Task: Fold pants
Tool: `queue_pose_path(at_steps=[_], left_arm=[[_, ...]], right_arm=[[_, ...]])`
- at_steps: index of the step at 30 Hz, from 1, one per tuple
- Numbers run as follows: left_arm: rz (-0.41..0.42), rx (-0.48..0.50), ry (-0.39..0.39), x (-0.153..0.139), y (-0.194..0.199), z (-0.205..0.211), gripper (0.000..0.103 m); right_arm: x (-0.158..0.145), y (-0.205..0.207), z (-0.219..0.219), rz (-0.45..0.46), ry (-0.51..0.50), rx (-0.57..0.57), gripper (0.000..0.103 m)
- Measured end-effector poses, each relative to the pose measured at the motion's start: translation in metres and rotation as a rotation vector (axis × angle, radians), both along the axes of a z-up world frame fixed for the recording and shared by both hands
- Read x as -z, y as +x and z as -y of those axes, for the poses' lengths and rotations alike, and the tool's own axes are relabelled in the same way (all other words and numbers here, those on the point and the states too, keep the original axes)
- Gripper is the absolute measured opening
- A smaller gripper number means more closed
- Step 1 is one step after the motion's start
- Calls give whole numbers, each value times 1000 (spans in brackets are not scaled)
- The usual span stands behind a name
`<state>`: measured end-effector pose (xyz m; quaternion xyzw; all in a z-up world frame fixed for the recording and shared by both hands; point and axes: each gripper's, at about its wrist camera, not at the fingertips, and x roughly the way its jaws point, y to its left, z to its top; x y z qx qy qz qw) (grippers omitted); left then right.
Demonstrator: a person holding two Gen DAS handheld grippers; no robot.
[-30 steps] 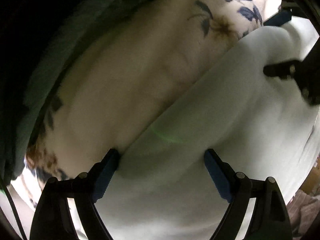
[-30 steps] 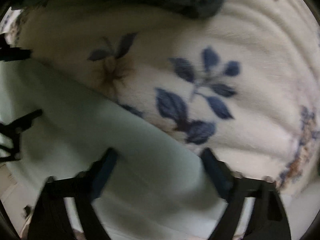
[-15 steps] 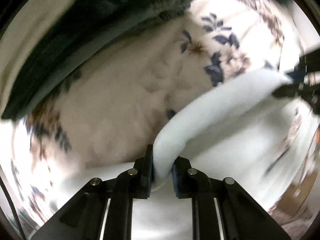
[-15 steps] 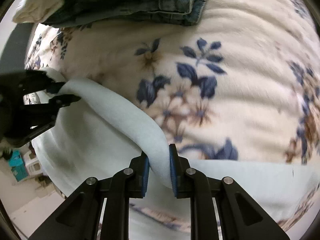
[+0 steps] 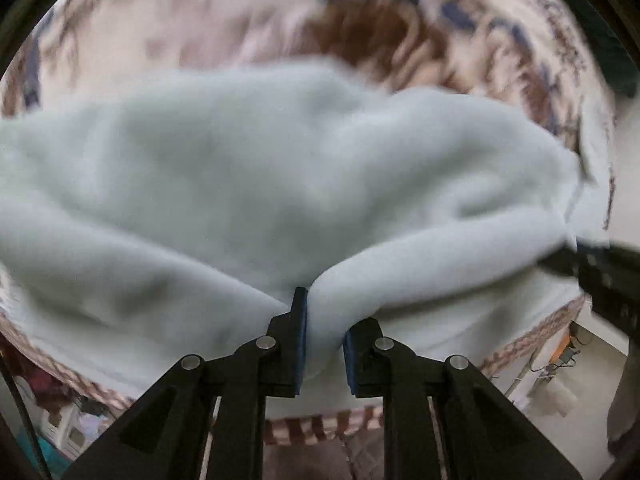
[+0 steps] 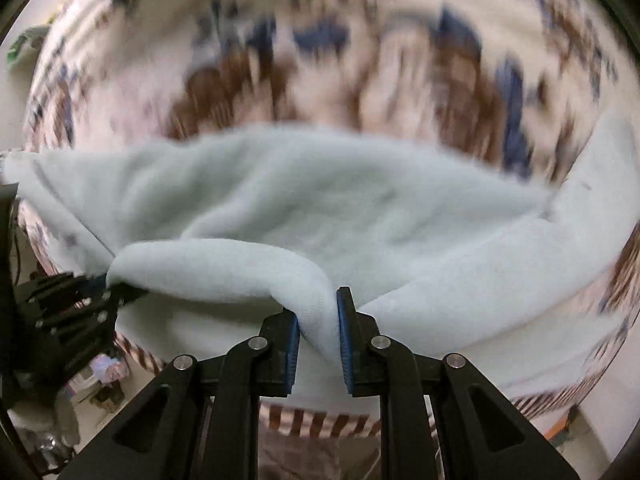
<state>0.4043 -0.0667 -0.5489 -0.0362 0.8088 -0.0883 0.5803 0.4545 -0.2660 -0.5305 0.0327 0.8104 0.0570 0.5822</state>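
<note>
Both tools, left tool point(image 5: 325, 332) and right tool point(image 6: 318, 330), pinch the pale mint fleece pants point(image 5: 248, 184) lifted over the floral cream blanket point(image 6: 360, 60); carry level toward 12 o'clock, edges aligned.

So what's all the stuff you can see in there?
pants: one, pale mint-white fleece, lying on the blanket with one edge lifted and pinched by both grippers
blanket: one, cream with blue and brown flowers, spread under the pants; blurred
floor clutter: several small things, colours unclear, lower down beside the bed; too blurred to name
left gripper: one, black with blue pads, shut on a pants fold
right gripper: one, black with blue pads, shut on the same lifted edge
</note>
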Motion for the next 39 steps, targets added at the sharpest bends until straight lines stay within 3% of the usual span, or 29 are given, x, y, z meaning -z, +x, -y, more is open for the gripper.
queue_pose_path(at_steps=[3, 7, 11, 15, 16, 17, 20, 21, 24, 27, 29, 31, 34, 37, 39], left_arm=[[-18, -10, -18, 10, -13, -16, 13], [3, 28, -42, -2, -7, -7, 17], [38, 33, -23, -44, -4, -11, 21], [112, 37, -3, -81, -3, -4, 29], [131, 36, -4, -87, -5, -3, 33], [147, 34, -14, -94, -4, -1, 37], [144, 14, -87, -90, -6, 1, 78], [132, 7, -94, -86, -8, 1, 94], [104, -35, -97, -81, -17, -2, 94], [155, -136, -87, -109, -28, -25, 94], [219, -193, -7, -122, -29, -40, 94], [272, -225, 92, -122, -24, -49, 94], [323, -243, 233, -102, -8, -55, 94], [309, -310, 286, -69, 7, -64, 94], [289, -357, 296, -51, 11, -71, 94]], right_arm=[[31, -31, 2, -75, -9, 23, 21], [41, -39, 0, -60, -24, 48, 25], [16, -31, 1, -41, -33, 83, 30], [-33, -29, -7, 65, -89, 51, 38], [-41, -29, -9, 79, -104, 42, 41], [-48, -28, -10, 89, -112, 39, 50], [-61, -31, -14, 87, -107, 30, 88], [-62, -34, -14, 76, -93, 41, 89], [-64, -48, -2, 46, -38, 110, 89], [-67, -61, 20, 47, 18, 208, 89], [-77, -63, 54, 88, 24, 308, 89], [-82, -59, 87, 129, -39, 387, 89], [-70, -36, 142, 177, -237, 469, 89], [-45, -11, 195, 167, -310, 568, 89], [-27, 8, 207, 176, -362, 579, 89]])
